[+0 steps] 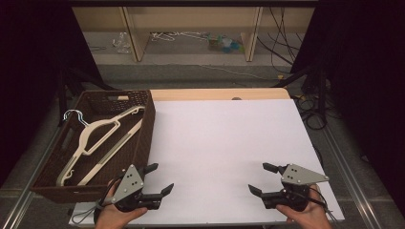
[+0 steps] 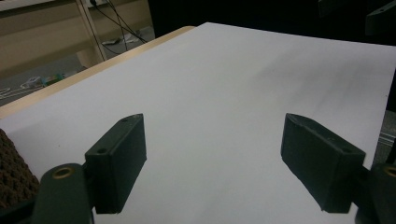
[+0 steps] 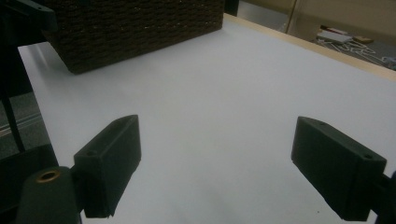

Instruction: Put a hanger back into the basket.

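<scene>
A dark brown wicker basket stands at the table's left side, with two cream plastic hangers lying inside it. My left gripper hovers open over the white table surface near the front edge, just right of the basket's near corner. My right gripper is open too, near the front right of the table, pointing left. Nothing sits between either pair of jaws. In the right gripper view the basket shows at the far upper left. In the left gripper view a corner of the basket peeks in at the left edge.
The white sheet covers the table, with a wooden strip along the far edge. Beyond the table are wooden shelf legs, cables and small items on the floor. Metal rails run beside the table on the right.
</scene>
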Tool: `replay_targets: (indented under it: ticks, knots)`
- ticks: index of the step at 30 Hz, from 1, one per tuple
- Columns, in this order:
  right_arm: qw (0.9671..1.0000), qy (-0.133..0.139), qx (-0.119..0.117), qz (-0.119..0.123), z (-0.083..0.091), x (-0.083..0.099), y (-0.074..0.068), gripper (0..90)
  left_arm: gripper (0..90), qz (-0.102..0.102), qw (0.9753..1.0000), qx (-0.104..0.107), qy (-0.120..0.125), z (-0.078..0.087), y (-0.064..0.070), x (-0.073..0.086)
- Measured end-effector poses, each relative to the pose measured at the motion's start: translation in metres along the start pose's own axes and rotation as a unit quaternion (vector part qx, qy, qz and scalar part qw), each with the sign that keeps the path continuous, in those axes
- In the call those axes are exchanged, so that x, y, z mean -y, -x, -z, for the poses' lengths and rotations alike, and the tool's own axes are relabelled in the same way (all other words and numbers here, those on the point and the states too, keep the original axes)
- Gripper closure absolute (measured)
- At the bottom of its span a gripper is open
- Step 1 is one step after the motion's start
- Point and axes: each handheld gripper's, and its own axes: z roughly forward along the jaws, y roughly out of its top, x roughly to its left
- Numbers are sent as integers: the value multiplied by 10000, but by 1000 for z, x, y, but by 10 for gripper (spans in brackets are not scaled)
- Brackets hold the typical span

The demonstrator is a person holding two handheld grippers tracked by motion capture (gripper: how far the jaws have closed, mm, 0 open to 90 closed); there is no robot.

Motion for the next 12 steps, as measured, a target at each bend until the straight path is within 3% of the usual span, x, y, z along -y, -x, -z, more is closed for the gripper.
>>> replay_targets:
  ticks: [12]
  knots:
    - [10000,17,5,21,0,0,0,169,219,25,10000,23,-17,-2,1,1]
